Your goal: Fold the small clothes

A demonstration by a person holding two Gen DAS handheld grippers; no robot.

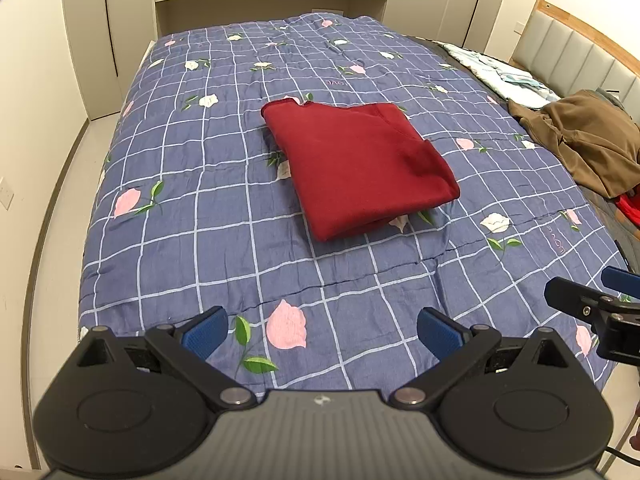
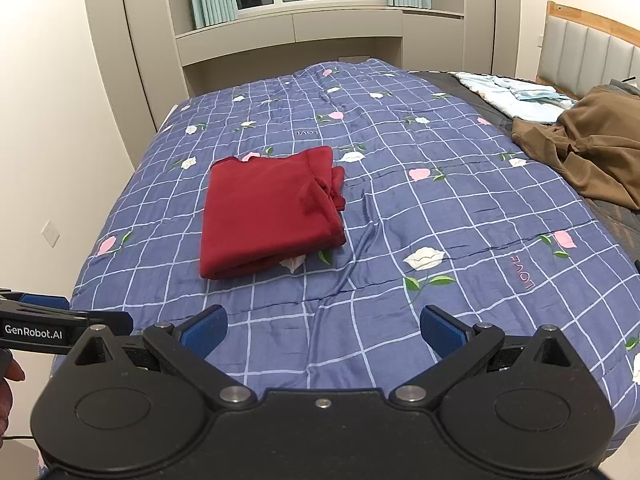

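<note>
A dark red garment [image 1: 356, 166] lies folded into a thick rectangle in the middle of the blue checked quilt [image 1: 224, 240]; in the right wrist view the same red garment [image 2: 270, 210] sits left of centre. My left gripper [image 1: 322, 334] hovers open over the quilt's near edge, well short of the garment, nothing between its blue pads. My right gripper [image 2: 324, 332] is likewise open and empty above the near edge. Each gripper shows in the other's view at the frame's side.
A crumpled brown garment [image 1: 588, 142] and light blue clothes [image 1: 504, 76] lie at the bed's right side by the padded headboard [image 1: 576, 52]. Cabinets [image 2: 280, 36] and a window stand beyond the bed. White floor [image 1: 60, 184] runs along the left. A hand [image 2: 8, 380] holds the left gripper.
</note>
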